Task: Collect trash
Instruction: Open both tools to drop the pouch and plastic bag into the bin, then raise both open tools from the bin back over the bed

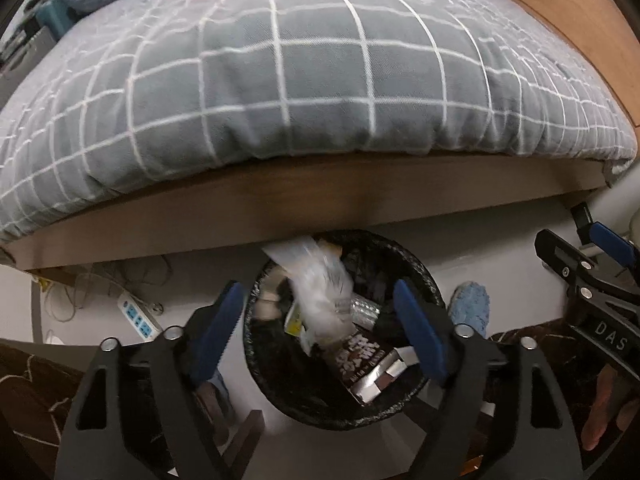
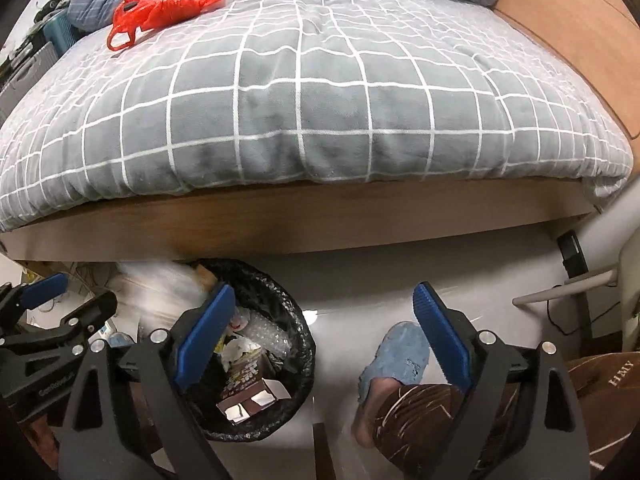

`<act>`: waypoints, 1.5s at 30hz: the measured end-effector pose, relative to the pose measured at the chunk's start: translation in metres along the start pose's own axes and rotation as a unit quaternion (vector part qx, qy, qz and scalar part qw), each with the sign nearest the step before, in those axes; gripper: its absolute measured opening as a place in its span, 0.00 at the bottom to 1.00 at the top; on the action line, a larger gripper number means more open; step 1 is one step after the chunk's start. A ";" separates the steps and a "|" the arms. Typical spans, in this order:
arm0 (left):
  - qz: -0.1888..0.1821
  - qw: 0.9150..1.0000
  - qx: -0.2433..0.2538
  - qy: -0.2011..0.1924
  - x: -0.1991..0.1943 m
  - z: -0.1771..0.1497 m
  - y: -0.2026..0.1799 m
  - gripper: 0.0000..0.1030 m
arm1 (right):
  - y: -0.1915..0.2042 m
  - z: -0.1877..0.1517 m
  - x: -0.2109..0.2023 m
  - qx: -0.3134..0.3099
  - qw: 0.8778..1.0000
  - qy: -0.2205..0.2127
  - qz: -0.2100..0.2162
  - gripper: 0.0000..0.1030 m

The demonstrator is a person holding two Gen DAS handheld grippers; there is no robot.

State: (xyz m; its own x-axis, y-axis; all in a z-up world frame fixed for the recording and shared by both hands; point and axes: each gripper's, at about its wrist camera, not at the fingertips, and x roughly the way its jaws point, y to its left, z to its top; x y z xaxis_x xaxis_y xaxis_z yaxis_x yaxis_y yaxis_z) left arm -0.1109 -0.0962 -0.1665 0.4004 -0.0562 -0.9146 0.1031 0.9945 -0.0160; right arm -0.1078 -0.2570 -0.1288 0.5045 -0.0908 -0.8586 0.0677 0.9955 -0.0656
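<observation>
Left tongs [image 1: 318, 328] wide apart over the black trash bin [image 1: 420, 396], gripping nothing. Blurred clear plastic bag [image 1: 320, 280] between them, long axis running from the bed frame [image 1: 280, 204] down into the bin. Right tongs [image 2: 320, 336] also wide, empty, above the floor [image 2: 352, 280].

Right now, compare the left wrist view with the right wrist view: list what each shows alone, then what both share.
Only the left wrist view: a white power strip on the floor under the bed, and a blurred clear plastic piece over the bin.

Only the right wrist view: a black bed leg, a white frame at the right, and a bare heel in the blue slipper.

Both: the grey checked blanket, the red plastic bag, the black-lined trash bin, the brown carton in it, and both open grippers, left gripper, right gripper.
</observation>
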 end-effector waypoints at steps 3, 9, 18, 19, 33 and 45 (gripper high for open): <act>0.011 1.000 -0.008 -0.016 -0.011 0.003 0.008 0.86 | 0.002 0.005 -0.005 0.000 1.000 -0.011 0.003 0.85; 0.035 0.997 -0.017 -0.065 -0.040 0.018 0.021 0.94 | 0.012 0.023 -0.024 -0.010 0.999 -0.049 0.009 0.84; 0.045 0.994 -0.032 -0.097 -0.060 0.040 0.047 0.94 | 0.018 0.055 -0.040 -0.004 0.995 -0.096 0.025 0.85; 0.048 0.993 -0.033 -0.100 -0.062 0.043 0.048 0.94 | 0.019 0.060 -0.042 -0.004 0.995 -0.099 0.030 0.85; 0.054 0.986 -0.061 -0.146 -0.095 0.114 0.068 0.94 | 0.037 0.133 -0.058 -0.016 0.987 -0.156 0.043 0.85; 0.065 0.983 -0.053 -0.163 -0.075 0.191 0.071 0.94 | 0.040 0.202 -0.044 -0.025 0.983 -0.176 0.039 0.84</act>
State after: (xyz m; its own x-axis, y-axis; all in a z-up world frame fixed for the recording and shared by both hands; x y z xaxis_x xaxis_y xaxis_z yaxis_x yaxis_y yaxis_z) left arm 0.0407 -0.0378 -0.0221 0.6756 0.0632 -0.7345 -0.0560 0.9978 0.0343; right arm 0.0465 -0.2180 0.0092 0.7733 -0.0091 -0.6339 -0.0203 0.9990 -0.0392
